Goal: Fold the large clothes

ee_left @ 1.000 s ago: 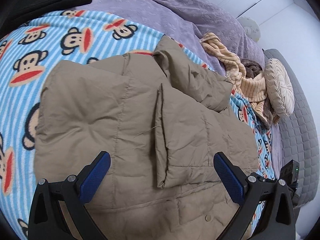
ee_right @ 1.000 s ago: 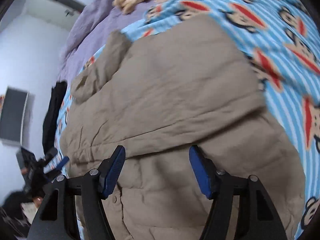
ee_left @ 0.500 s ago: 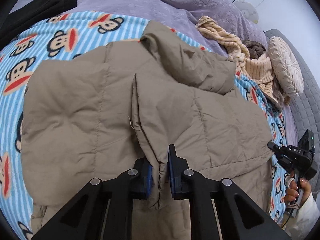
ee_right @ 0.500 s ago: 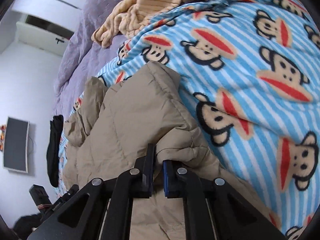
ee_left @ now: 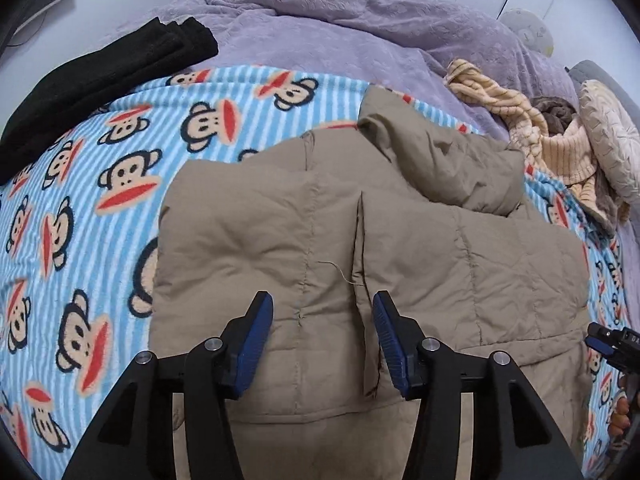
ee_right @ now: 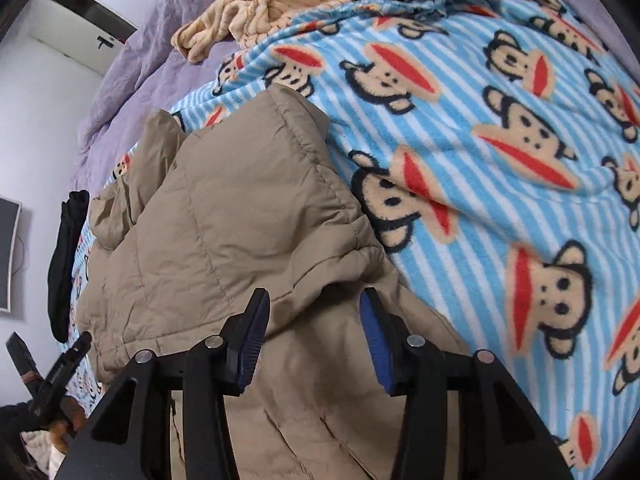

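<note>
I see the bed (ee_left: pixel 320 40) covered at its far edge by a crumpled lilac quilt (ee_left: pixel 340 16), with a blue-striped monkey-print blanket (ee_left: pixel 92 208) spread across the near part. On that blanket lies my task piece, a tan quilted puffer jacket (ee_left: pixel 256 232), its sides folded in over the middle and its hood (ee_left: pixel 436 160) flopped toward the far right. The jacket's near hem reaches the bed's near edge, under both tools. A folded black garment (ee_left: pixel 100 68) sits at the far left corner of the bed; a heap of striped yellow knitwear (ee_left: pixel 520 120) and a round cream cushion (ee_left: pixel 612 140) lie at the far right. My left tongs (ee_left: pixel 322 340) stand partly open above the inner edge of the folded right panel, gripping nothing. My right tongs (ee_right: pixel 312 334) are likewise spread apart, hovering over a puckered fold at the jacket's right edge, pads clear of the cloth.
</note>
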### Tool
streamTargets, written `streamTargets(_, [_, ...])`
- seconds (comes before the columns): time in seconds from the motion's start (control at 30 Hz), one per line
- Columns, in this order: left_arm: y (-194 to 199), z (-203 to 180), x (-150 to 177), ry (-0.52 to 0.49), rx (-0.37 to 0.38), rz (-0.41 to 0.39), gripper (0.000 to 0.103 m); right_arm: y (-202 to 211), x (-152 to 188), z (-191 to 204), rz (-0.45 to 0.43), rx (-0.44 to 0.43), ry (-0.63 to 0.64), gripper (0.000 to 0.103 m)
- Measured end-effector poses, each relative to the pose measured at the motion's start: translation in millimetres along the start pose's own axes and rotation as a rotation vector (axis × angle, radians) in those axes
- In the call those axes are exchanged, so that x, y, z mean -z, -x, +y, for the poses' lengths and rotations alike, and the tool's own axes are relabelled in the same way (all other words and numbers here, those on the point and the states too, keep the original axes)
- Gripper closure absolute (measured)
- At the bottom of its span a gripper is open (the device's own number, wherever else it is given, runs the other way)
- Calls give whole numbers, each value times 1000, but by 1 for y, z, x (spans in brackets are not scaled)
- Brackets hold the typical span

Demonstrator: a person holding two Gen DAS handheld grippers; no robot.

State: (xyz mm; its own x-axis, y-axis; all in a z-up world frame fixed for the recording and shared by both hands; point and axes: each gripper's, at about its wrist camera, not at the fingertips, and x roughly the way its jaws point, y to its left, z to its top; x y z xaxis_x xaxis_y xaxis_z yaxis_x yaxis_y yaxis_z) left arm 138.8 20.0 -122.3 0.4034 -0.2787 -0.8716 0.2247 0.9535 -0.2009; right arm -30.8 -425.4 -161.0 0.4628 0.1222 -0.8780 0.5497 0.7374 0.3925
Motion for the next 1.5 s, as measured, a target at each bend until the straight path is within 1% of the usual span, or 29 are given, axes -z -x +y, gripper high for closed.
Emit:
streamTargets(0.07, [12,0,-5,-17,38,-16,49,17,5,5,-59,33,50,53])
streamTargets(0.1, [14,-4,-9,-36,47,-22,49,21,4,8,-87,52,75,57])
streamTargets(0.13, [16,-10,-12,-59,56,-31,49,24,-1,11,-111,65,99,71])
streamTargets(0.2, [13,-25,-17,-102,77,-41,49,22,-14,16,-122,57,104,82])
streamTargets(0.27, [2,-41,-18,-114,81,-30,49,13,-28,21,-122,18,89,83])
streamTargets(0.3, [-5,-46,-17,-111,84,-19,49,7,-33,25,-120,17,96,84])
streamTargets(0.37, [-23,-53,-13,-106,61,7,49,-12,-40,34,-95,34,131,84])
streamTargets(0.47, [-52,-52,-5,-103,-9,57,49,-39,-37,28,-41,82,148,84])
streamTargets(0.5, [-58,-49,-2,-93,2,64,49,-46,-37,24,-34,95,144,87])
streamTargets(0.57, [-65,-44,-1,-76,24,66,49,-54,-36,18,-34,97,137,87])
streamTargets(0.63, [-68,-44,1,-83,22,65,49,-58,-36,16,-39,103,140,87])
streamTargets(0.7, [-67,-48,3,-105,-1,62,49,-57,-36,18,-34,116,154,87])
streamTargets(0.77, [-63,-51,2,-114,-29,68,49,-52,-36,20,-26,121,152,85])
streamTargets(0.93, [-44,-49,3,-83,-68,85,49,-27,-29,21,-24,85,127,82])
streamTargets(0.97, [-40,-48,5,-82,-73,90,49,-23,-25,21,-22,74,122,80])
streamTargets(1.03, [-34,-48,9,-90,-80,98,49,-12,-15,20,-18,57,113,66])
streamTargets(1.1, [-28,-48,13,-103,-101,107,49,-4,-5,19,-10,54,105,58])
streamTargets(1.3, [-10,-44,27,-93,-114,139,49,5,30,14,66,46,93,58])
streamTargets(1.33, [-8,-45,29,-93,-118,142,46,5,34,12,75,48,95,58])
streamTargets(1.37, [-5,-45,32,-94,-124,146,37,6,39,11,82,50,96,58])
streamTargets(1.4, [-2,-45,36,-94,-133,146,10,7,44,10,90,49,97,58])
streamTargets(1.43, [3,-45,40,-93,-142,131,2,8,48,9,97,46,94,58])
streamTargets(1.47, [7,-46,44,-96,-148,118,2,9,51,8,103,42,90,58])
streamTargets(1.5, [9,-47,47,-104,-150,123,2,11,54,7,110,37,88,58])
